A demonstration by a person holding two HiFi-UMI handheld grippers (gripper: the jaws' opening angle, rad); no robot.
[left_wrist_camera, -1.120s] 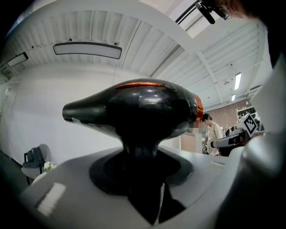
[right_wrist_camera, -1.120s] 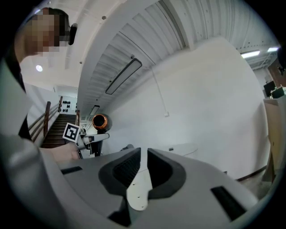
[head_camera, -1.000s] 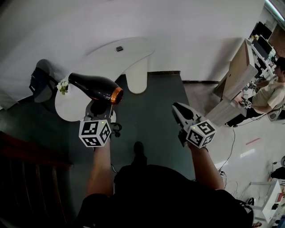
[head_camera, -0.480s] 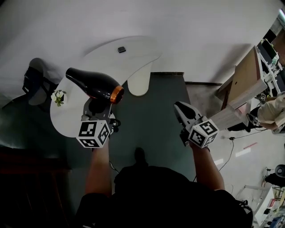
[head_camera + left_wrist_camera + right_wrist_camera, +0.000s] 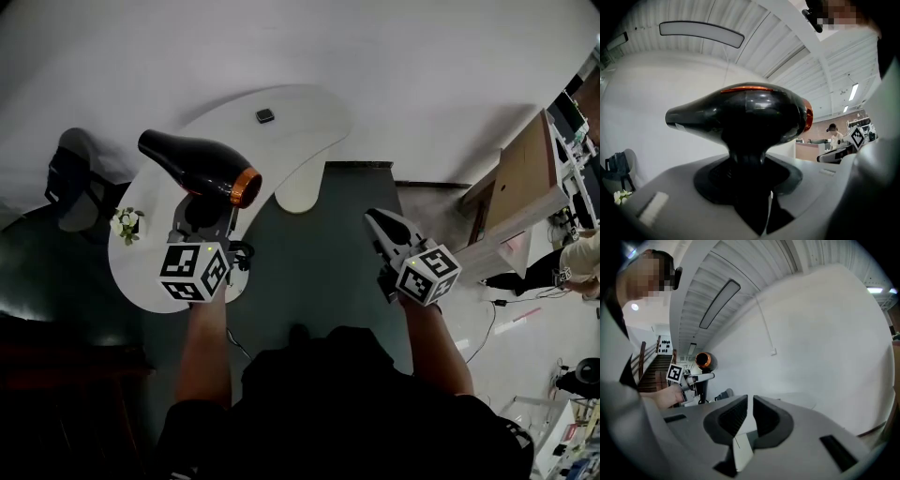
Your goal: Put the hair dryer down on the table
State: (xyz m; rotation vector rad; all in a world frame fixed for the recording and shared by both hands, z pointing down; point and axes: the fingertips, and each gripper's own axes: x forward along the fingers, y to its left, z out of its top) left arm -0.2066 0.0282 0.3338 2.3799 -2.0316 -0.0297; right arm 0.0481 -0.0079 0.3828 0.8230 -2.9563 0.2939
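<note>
Black and shiny, the hair dryer (image 5: 199, 169) has a fat round body, a thin nose that points to the left in the head view, and a bright orange ring at its other end. Its handle sits between the fingers of the left gripper (image 5: 207, 210), which squeeze it tight, so the dryer is up in the air over the left part of the white curvy table (image 5: 305, 117) and not lying on it yet. The right gripper (image 5: 374, 220) carries nothing, and its fingers are pushed together over the dark green floor (image 5: 319, 253). A second ago the table was higher up in the head view and the sitting person at the right was easy to see; now the table is nearer and more of it lies under the dryer, and only a bit of that person (image 5: 583, 262) shows at the edge. A little bunch of white flowers (image 5: 127, 223) stands on the table just left of the left gripper. A small dark thing (image 5: 265, 115) lies farther back on the table. A dark chair (image 5: 70, 183) stands beside the table, and a wooden desk (image 5: 525, 183) is off to the right.
</note>
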